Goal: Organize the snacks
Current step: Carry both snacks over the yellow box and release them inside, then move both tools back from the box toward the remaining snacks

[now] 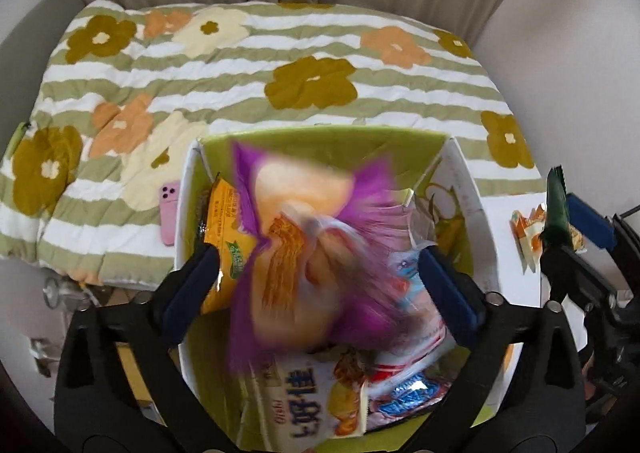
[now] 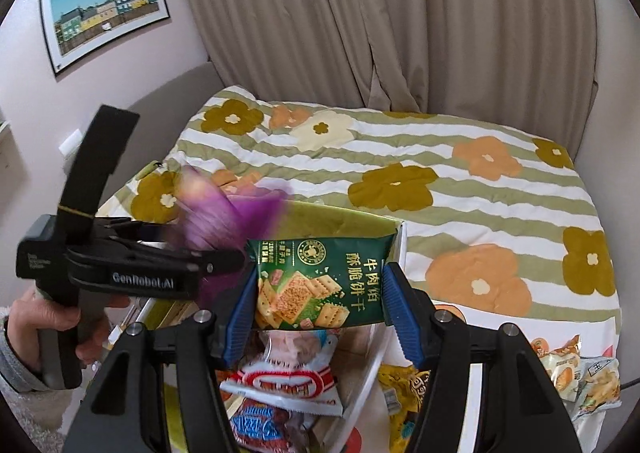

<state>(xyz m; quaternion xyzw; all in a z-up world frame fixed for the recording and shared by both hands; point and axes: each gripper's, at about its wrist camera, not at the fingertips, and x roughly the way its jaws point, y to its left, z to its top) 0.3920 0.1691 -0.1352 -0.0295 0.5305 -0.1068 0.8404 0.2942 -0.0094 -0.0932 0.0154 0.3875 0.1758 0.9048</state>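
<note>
**Purple packet loose over the box, green cracker packet gripped**

The left gripper stands over a white cardboard box with a lime-green lining, its blue-padded fingers spread wide and clear of everything. Between them, blurred and touching neither pad, is a purple and orange snack packet, just above the packets already in the box. Those include a yellow-orange foil packet leaning against the box's left wall, a yellow packet with large printed characters at the near end, and a red, white and blue packet beside it.

The right gripper is closed on a dark green packet of crackers, one blue pad pressing on each side edge, with the packet held upright above the near right part of the same box. In the right wrist view, the purple packet shows as a blur just beyond the left gripper's tip.

More small orange and white wrapped snacks lie on the white surface right of the box. A pink phone lies on the bed, just beside the box's left wall, on a green-and-white striped quilt with flowers.
</note>
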